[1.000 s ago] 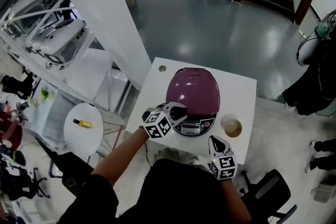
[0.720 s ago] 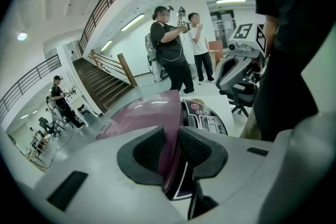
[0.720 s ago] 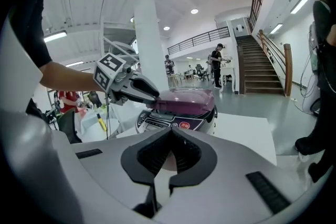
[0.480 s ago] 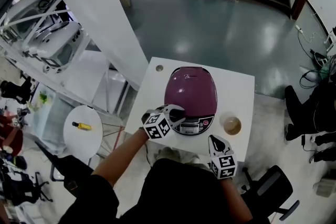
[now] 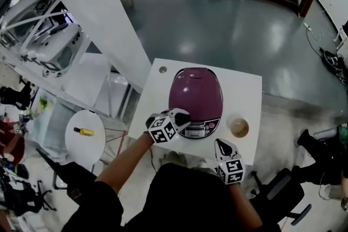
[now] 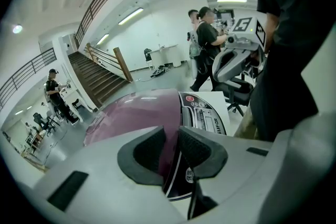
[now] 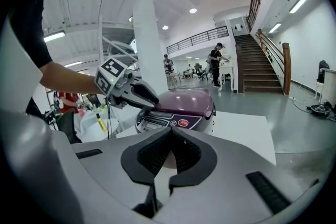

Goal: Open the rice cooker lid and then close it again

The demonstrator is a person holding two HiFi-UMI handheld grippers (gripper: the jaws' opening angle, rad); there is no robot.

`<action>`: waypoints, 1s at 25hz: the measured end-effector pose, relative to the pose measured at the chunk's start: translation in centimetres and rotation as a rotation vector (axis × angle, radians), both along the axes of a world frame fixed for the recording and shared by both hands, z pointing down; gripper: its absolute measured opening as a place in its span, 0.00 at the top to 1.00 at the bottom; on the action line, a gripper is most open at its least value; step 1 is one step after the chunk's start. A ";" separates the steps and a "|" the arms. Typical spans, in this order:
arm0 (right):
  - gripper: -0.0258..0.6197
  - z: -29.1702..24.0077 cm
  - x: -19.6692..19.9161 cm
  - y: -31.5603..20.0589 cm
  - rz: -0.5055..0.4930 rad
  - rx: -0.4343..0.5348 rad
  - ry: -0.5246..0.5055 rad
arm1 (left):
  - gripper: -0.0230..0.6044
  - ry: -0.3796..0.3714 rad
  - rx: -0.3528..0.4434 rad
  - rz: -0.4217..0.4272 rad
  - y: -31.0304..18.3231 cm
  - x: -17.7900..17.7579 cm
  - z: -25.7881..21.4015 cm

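- The purple rice cooker [image 5: 196, 94] is set at the middle of the white worktop [image 5: 246, 89]. Its lid is shut and its control panel [image 5: 200, 129] is turned toward the person.
- The left gripper [image 5: 183, 116] is held at the cooker's front left and angled downward. Its tips are placed over the front edge of the lid, just above the control panel; whether the lid is touched cannot be told.
- Its jaws are set narrowly apart. The purple lid and the dark panel rim are seen through the gap, and nothing is pinched between the pads.
- The right gripper [image 5: 221, 144] is held over the worktop's near edge, right of the cooker and apart from it. Its jaws are closed together on nothing.
- A small round bowl [image 5: 239, 128] is placed just right of the control panel.
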State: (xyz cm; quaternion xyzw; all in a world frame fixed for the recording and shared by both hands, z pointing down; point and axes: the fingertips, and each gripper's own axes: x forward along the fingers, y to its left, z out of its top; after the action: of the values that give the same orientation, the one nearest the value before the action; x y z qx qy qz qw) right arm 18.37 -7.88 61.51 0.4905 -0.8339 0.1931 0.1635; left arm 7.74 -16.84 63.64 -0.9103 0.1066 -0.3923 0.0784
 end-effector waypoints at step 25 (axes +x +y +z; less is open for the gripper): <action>0.96 0.0 0.7 -0.5 0.004 -0.001 -0.008 | 0.86 0.060 -0.146 0.003 -0.5 -0.3 0.1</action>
State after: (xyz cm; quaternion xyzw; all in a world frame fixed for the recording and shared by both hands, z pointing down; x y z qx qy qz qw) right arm 19.10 -8.34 61.53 0.4912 -0.8336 0.1957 0.1598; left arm 7.49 -17.35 63.72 -0.9251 0.0785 -0.3715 0.0090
